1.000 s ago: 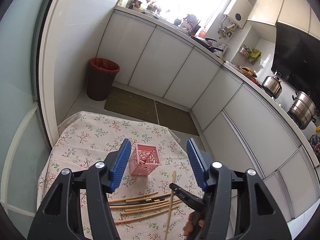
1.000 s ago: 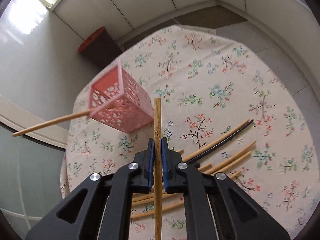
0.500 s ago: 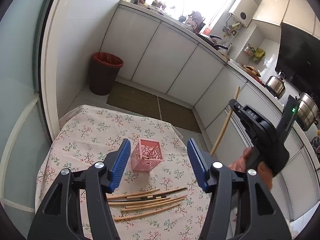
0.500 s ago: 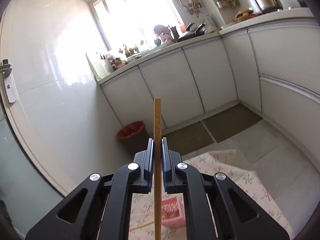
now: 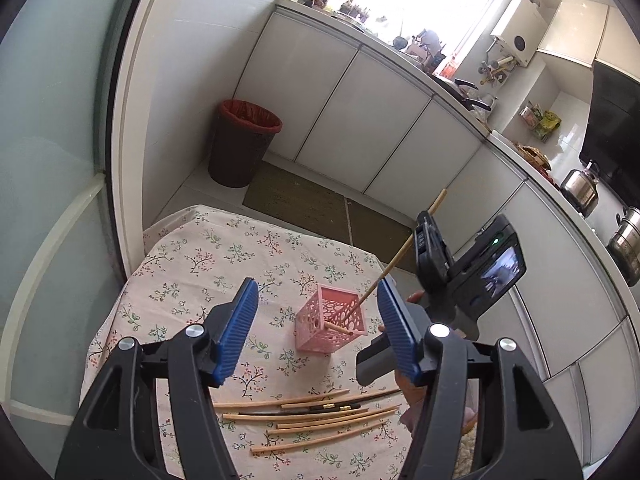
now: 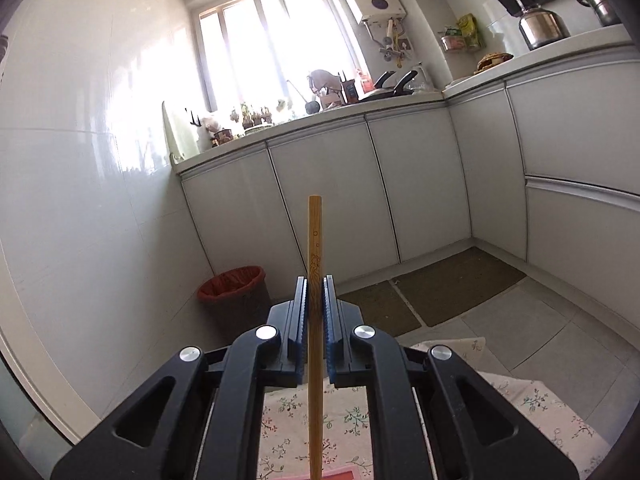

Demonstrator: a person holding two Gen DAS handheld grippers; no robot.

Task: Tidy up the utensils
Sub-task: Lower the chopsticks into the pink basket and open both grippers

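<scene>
A pink perforated basket [image 5: 331, 323] stands upright on the floral tablecloth [image 5: 208, 264]; its rim [image 6: 332, 474] shows at the bottom of the right wrist view. My right gripper [image 6: 315, 284], also in the left wrist view [image 5: 425, 224], is shut on a wooden chopstick [image 6: 315, 240]. That chopstick [image 5: 394, 264] slants down with its lower tip inside the basket. Another chopstick [image 5: 339, 329] lies inside the basket. Several chopsticks [image 5: 312, 412] lie on the cloth in front of it. My left gripper [image 5: 316, 308] is open and empty, above the table near the basket.
White cabinets [image 5: 352, 120] run along the back and right. A dark bin with a red liner [image 5: 242, 142] stands on the floor behind the table. Brown mats [image 5: 296, 204] lie on the floor. Pots [image 5: 580, 188] stand on the counter at right.
My right gripper has lifted its chopstick off the table, tilted it upright and brought its lower tip down into the basket. The basket now stands upright. My left gripper stays open.
</scene>
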